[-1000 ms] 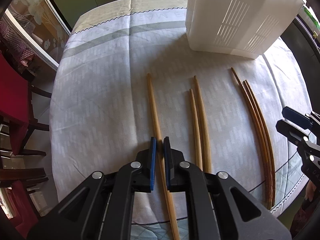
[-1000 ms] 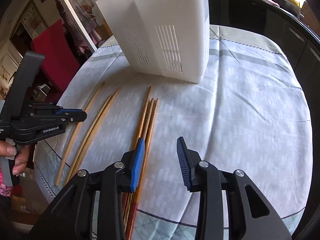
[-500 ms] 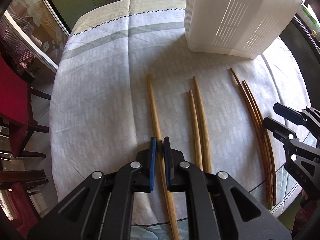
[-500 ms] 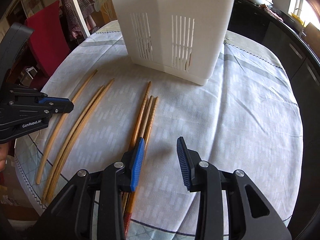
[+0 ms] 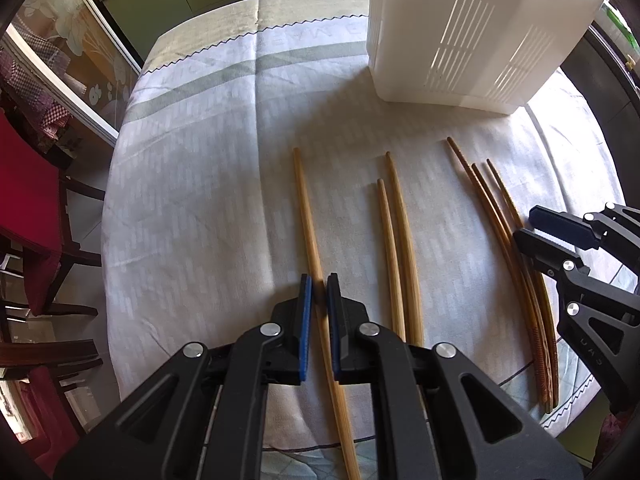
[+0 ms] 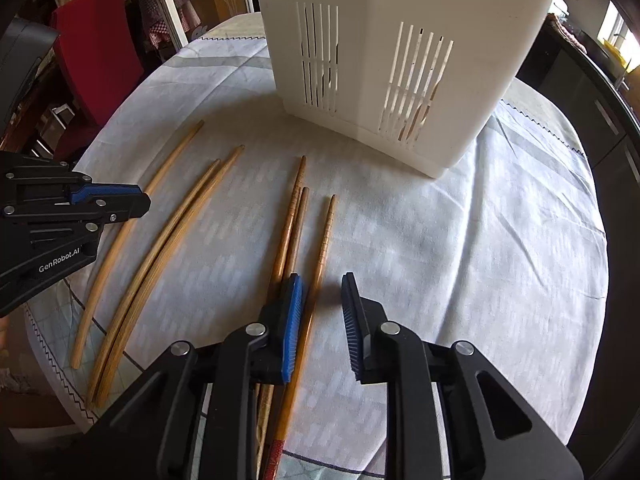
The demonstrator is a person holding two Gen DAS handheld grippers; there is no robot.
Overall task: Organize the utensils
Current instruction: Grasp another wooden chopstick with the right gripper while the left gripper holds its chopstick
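Several wooden chopsticks lie on the clothed table in front of a white slotted utensil holder (image 5: 468,32), which also shows in the right wrist view (image 6: 400,48). My left gripper (image 5: 319,284) is shut on a single pale chopstick (image 5: 306,208) at the left of the row. A pale pair (image 5: 396,232) lies in the middle and three darker chopsticks (image 5: 496,216) lie at the right. My right gripper (image 6: 320,284) is open and low over the darker chopsticks (image 6: 296,216), with the rightmost one (image 6: 324,240) between its jaws.
Red chairs (image 5: 24,208) stand left of the table. The tablecloth's front edge (image 5: 576,396) is close to the chopstick ends. Dark cabinets (image 6: 600,120) run along the right. Chopsticks stand inside the holder, seen through its slots (image 6: 416,116).
My right gripper has moved forward and left over the darker chopsticks, closer to the holder. One dark chopstick now lies apart from the other two. My left gripper has stayed shut on the pale chopstick.
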